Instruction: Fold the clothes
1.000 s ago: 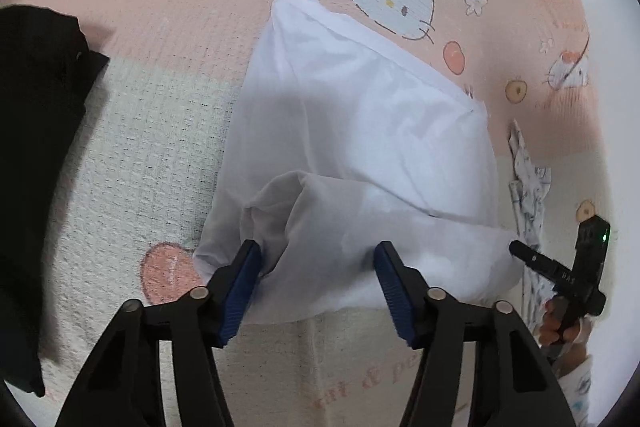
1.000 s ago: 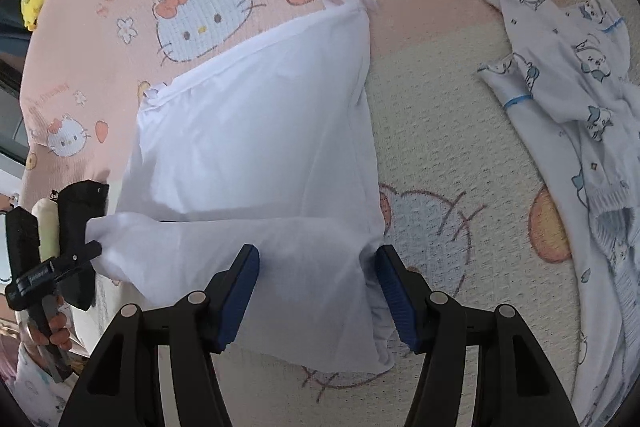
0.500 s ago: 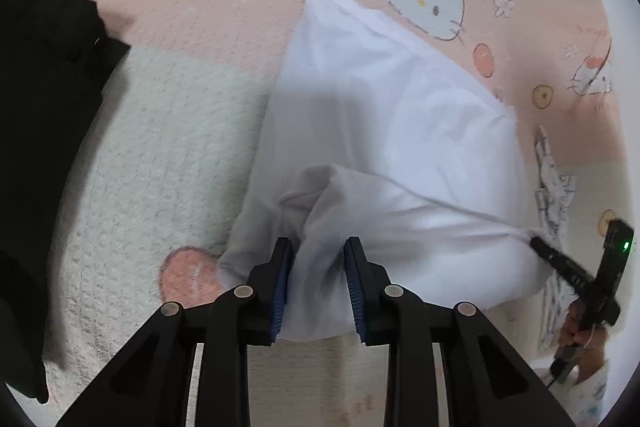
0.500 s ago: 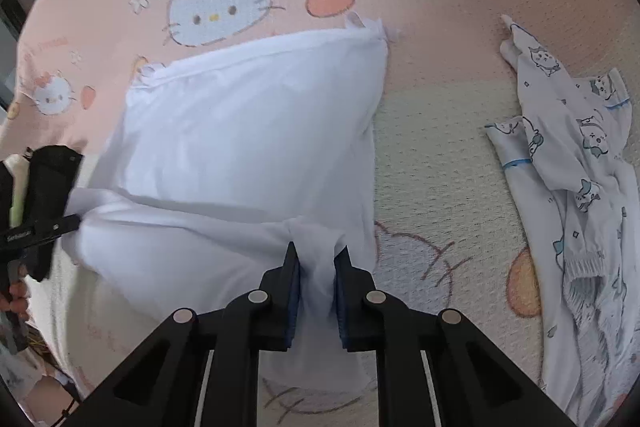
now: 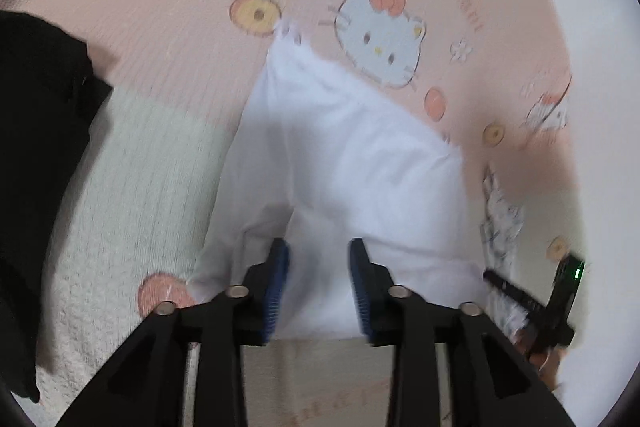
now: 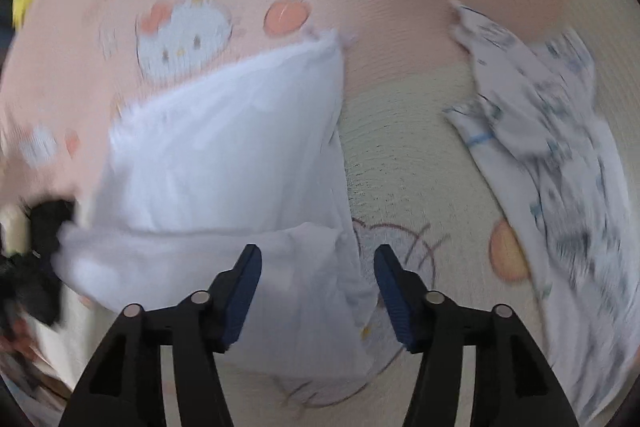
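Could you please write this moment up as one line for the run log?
step: fold in progress | left gripper: jaws opening, over white garment | right gripper: jaws opening, over its near edge | patterned garment: aside

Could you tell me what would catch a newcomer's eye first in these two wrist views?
The white garment lies in the middle of a pink cartoon-cat blanket, its near edge folded over. The blue-padded fingers of the left gripper are opening astride it. A black garment lies far left; a printed white one lies to the right.
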Demonstrator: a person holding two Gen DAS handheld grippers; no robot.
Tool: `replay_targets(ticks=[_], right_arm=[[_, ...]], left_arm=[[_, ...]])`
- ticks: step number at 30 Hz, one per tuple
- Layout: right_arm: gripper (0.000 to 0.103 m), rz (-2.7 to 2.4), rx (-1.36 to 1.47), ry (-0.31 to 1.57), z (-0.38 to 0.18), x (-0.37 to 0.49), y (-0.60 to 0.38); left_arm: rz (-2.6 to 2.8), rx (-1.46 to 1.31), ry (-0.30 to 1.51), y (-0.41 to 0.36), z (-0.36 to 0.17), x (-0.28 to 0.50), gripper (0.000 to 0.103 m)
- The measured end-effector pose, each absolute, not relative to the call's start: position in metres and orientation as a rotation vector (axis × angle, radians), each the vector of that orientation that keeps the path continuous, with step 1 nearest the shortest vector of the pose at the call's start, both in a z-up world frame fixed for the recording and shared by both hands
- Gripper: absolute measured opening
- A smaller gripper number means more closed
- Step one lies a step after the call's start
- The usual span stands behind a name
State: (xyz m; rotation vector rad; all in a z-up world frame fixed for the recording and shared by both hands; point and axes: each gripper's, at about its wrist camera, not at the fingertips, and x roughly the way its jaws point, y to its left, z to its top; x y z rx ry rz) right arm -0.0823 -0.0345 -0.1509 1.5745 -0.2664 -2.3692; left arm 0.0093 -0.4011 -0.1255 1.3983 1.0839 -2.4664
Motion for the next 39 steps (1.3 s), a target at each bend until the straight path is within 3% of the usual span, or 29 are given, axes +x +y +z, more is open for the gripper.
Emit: replay_targets(ticks=[1,4,9,12,16,20,21,24,29,34,38,39], right_arm=[[0.058,-2.355,1.572,-0.331,-0.149,-0.078,-0.029],[0.058,-2.341,1.593,-0.387,-0.147,-0.069,-0.022],[0.058,-2.304,1.685,-0.3,-0.161,-0.071,-0.032],[0.058,-2.295,1.681,-0.181,-0.167,-0.076,-0.046],[0.058,-2.302,1.638,-0.118,-0.166,-0.083,-0.055],[0.057,-2.28,1.592,-0.053,-0.164,-0.083,-0.067],[0.048,-2.278,1.588,-0.034,-0.164,-0.081,-0.068],[0.036,-2.298,1.579,-0.001,-0.162,-0.078,-0.069],[0.029,-2.297,1.612,-0.03,-0.166,-0.081,-0.059],[0.028,-2.322,1.676,0.014,-0.178,-0.091,-0.059],[0.029,-2.313,1.729,-0.119,-0.182,-0.091,-0.046],[0.035,-2.32,1.732,-0.143,-0.18,-0.088,-0.043]], left_arm=[[-2.464,1.404,1.087,-0.403,-0.125,0.006,0.059],[-2.446,1.473,1.086,-0.404,-0.13,-0.006,0.059],[-2.345,1.638,0.95,-0.399,-0.162,-0.02,0.058],[-2.362,1.647,0.861,-0.392,-0.17,-0.02,0.022],[-2.404,1.551,0.763,-0.386,-0.162,-0.012,0.012],[-2.367,1.527,0.78,-0.391,-0.164,0.0,0.012],[-2.364,1.517,0.781,-0.391,-0.164,0.003,0.012],[-2.369,1.498,0.739,-0.388,-0.161,0.008,0.012],[-2.356,1.541,0.735,-0.391,-0.167,-0.004,0.012],[-2.34,1.574,0.675,-0.39,-0.177,-0.017,0.012],[-2.348,1.57,0.718,-0.391,-0.174,-0.015,0.014],[-2.347,1.564,0.748,-0.393,-0.171,-0.012,0.014]])
